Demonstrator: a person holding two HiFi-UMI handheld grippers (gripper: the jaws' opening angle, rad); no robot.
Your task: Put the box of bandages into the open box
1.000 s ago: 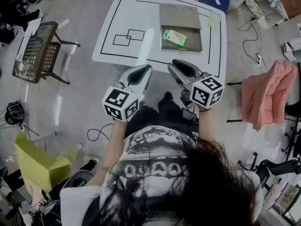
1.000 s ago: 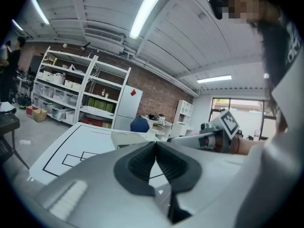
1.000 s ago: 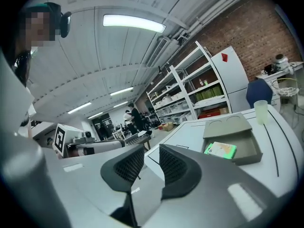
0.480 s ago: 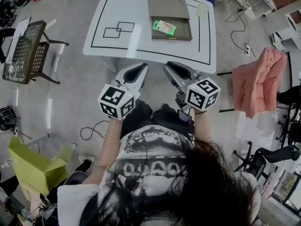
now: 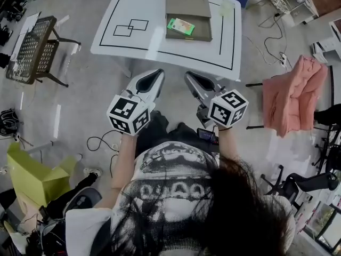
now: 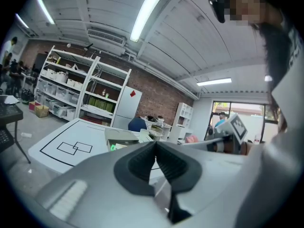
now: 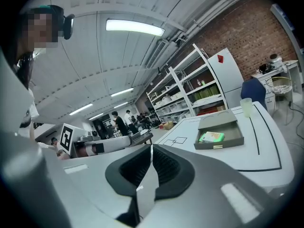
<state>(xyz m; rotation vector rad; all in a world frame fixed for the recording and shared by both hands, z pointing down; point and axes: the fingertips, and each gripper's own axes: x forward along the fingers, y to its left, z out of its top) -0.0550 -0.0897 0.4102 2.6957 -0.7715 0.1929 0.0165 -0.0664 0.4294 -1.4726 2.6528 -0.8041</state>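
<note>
The person has long dark hair (image 5: 234,207) that hangs loose. The shirt (image 5: 170,188) is white with a big black and white print on it. Its sleeves (image 5: 82,228) are short and white. The trousers (image 5: 169,133) are dark.

The left gripper (image 5: 157,73) and the right gripper (image 5: 188,75) each have a smooth light grey shell that gets thin at the front. Inside each shell sit two black pads (image 6: 140,165) with little ridges. At the back of each gripper is a white cube with black square markers, the left cube (image 5: 128,113) and the right cube (image 5: 228,109). The right gripper's jaws are closing, and nothing is between them.
</note>
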